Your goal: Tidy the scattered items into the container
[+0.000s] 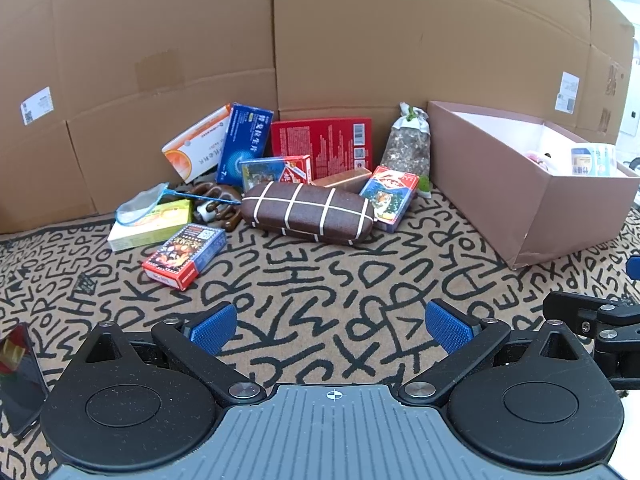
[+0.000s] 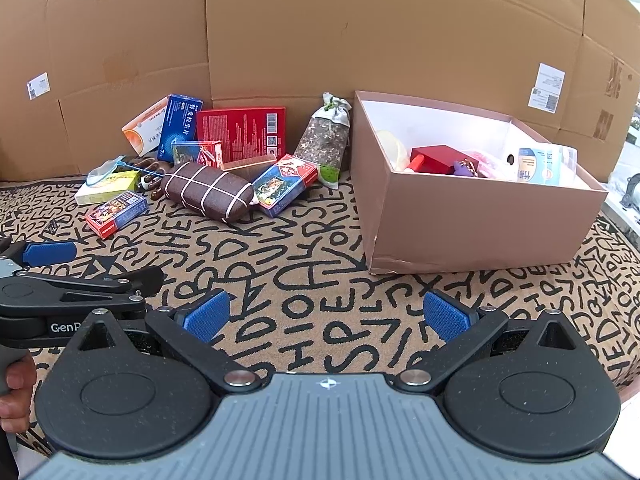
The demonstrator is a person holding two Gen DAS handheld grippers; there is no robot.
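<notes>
Box is sitting open on the lettered mat, right of the clutter and against the cardboard wall. Inside it, a red block, a purple bit, something pink and a white-and-blue roll are lying together; a pale round thing at the back left corner is too unclear to name. Outside, the pile is waiting by the wall: a brown checked case is lying in front, a card pack is leaning just right of it, another pack is lying to the left, a red box and blue box are standing behind, and a sachet is leaning near the box. Left gripper and right gripper are both hovering over bare mat, jaws spread wide, gripping nothing.
</notes>
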